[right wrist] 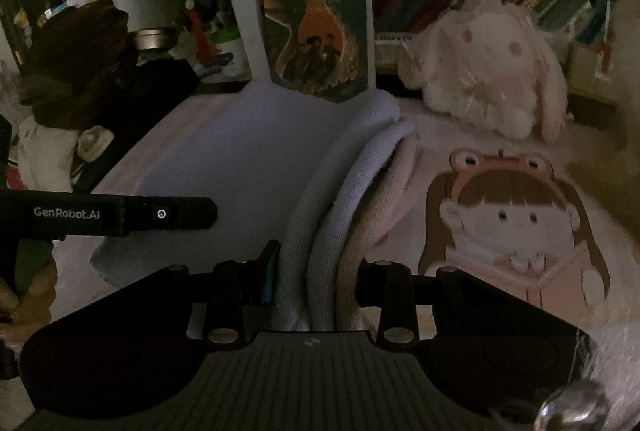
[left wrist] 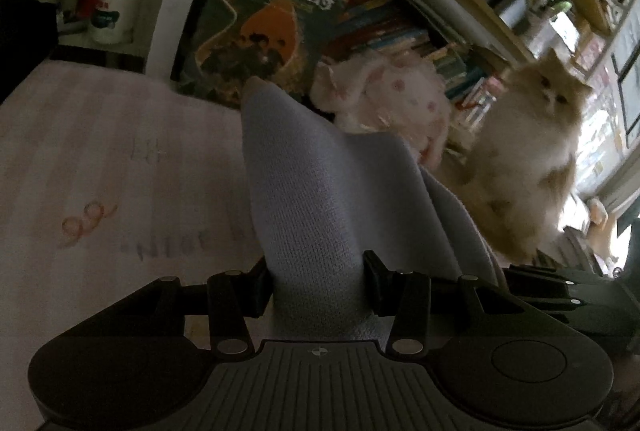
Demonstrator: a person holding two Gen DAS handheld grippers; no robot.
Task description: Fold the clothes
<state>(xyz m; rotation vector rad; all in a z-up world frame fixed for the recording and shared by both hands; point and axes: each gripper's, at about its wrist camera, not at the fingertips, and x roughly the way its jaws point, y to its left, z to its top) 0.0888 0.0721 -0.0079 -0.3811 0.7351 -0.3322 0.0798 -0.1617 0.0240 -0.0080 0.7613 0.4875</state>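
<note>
The fold looks to be midway. The left tongs (left wrist: 318,281) are clenched on a bunch of the pale blue knit garment (left wrist: 320,187), which rises from between the jaws in a peaked flap, lifted clear of the pink bedsheet (left wrist: 100,159) below it. The right tongs (right wrist: 316,281) grip the same garment (right wrist: 240,155) along a doubled, rolled edge that runs away from the jaws toward the tall book (right wrist: 320,23) standing at the head of the bed. In the right wrist view, most of the garment lies fairly flat on the bed in front of that book, with the thick folded edge on its right side, just beside a pink blanket printed with a cartoon girl (right wrist: 512,227). So one fold seems formed along that edge, but nothing is laid down and released yet; the held parts need carrying over and smoothing. A plush rabbit (right wrist: 488,71) sits right of the book, and a cat (left wrist: 536,151) sits beyond it, near enough to get in the way.
</note>
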